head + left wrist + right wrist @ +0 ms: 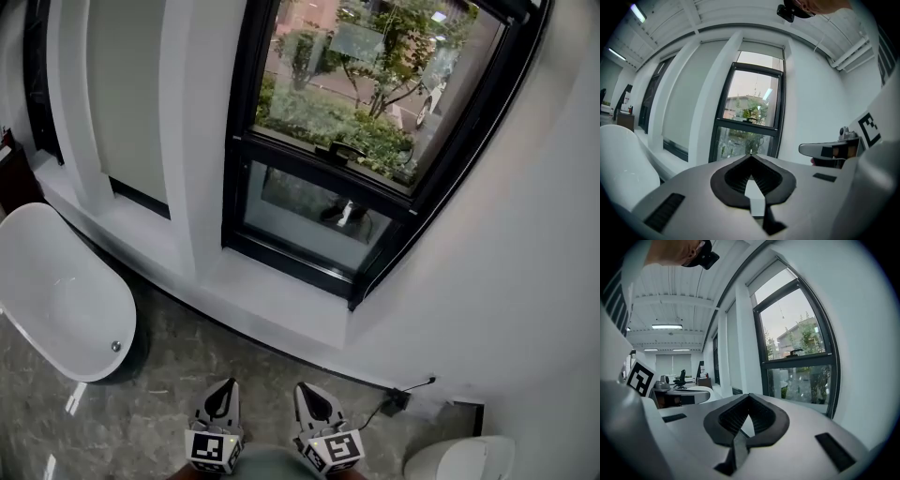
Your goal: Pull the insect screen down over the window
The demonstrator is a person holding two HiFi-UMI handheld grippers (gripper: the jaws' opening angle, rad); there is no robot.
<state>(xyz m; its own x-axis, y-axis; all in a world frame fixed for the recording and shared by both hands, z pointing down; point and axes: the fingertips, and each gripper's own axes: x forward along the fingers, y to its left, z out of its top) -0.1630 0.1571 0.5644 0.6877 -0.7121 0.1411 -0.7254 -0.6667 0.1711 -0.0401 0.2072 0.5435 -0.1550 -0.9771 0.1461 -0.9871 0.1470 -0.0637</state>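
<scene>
The black-framed window (375, 112) is in the white wall ahead, with a black handle (339, 150) on its middle rail and a smaller pane (309, 220) below. In the left gripper view a pale housing (761, 47) runs along the top of the window (752, 117); no screen covers the glass. My left gripper (225, 389) and right gripper (307, 392) are held low, side by side near my body and far from the window. Both are shut and hold nothing, as seen on the left gripper (751, 157) and the right gripper (749, 397). The window (797, 357) stands to the right in the right gripper view.
A white oval tub (56, 291) stands on the grey marble floor (169, 403) at the left. A white sill ledge (281, 300) runs under the window. A cable and plug (398, 401) lie by the wall, and a white rounded fixture (459, 459) sits bottom right.
</scene>
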